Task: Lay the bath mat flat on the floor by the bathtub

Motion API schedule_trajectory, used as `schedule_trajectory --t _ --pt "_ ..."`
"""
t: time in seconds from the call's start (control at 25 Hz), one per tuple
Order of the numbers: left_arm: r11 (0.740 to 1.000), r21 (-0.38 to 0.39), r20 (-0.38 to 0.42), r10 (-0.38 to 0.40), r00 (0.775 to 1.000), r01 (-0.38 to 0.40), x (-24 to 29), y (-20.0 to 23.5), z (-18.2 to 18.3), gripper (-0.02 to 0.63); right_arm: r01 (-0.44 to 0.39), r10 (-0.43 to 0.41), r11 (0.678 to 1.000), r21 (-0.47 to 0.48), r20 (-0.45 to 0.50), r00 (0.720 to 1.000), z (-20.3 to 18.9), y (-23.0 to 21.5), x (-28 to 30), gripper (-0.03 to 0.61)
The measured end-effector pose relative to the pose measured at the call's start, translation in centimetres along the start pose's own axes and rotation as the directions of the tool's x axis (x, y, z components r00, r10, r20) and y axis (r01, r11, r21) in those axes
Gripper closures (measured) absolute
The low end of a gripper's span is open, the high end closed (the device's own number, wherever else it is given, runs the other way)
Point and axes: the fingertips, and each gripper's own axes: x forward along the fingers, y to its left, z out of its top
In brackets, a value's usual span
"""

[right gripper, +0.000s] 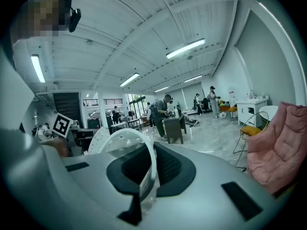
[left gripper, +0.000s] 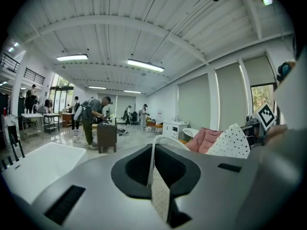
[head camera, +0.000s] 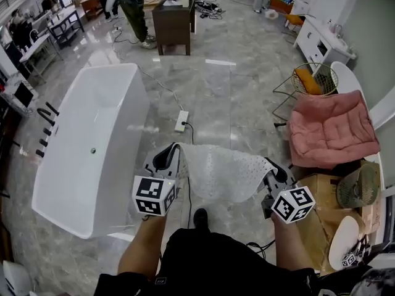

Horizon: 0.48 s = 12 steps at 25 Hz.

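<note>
On the grey marble floor (head camera: pixel 234 97) stand one white freestanding bathtub (head camera: pixel 86 147), one white power strip (head camera: pixel 181 121), one dark wooden cabinet (head camera: pixel 173 23) toward the floor's far edge, one wire chair with an orange cushion (head camera: pixel 315 79), one pink padded chair (head camera: pixel 330 128), one round fan (head camera: pixel 358 187) and one brown cardboard box (head camera: pixel 318 193). There is one white perforated bath mat (head camera: pixel 219 171). There are two grippers, the left gripper (head camera: pixel 166 155) and the right gripper (head camera: pixel 274 168).

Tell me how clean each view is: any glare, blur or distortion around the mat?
Head view: sharp, evenly lit, light streaks glare off the glossy floor, bathtub lines bowed. Left gripper view: heavy fisheye, dark corners, mat edge blurred up close. Right gripper view: same fisheye, bluish cast, mat loop soft.
</note>
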Motion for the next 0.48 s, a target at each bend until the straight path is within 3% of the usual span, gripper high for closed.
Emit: schedule_trajectory --t 0.32,0.48 --pt "0.999 -0.012 -0.002 0.03 1.0 -0.03 2.2 5.4 0.5 0.595 -0.016 0.016 1.0 0.014 -0.01 1.0 1.1 -0.1 5.7 0.555" --pt "0.997 -0.016 -0.002 0.071 0.997 -0.071 2.6 7.3 0.8 0.595 -0.063 0.064 0.998 0.007 -0.023 0.998 1.8 0.0 8.7 0.555"
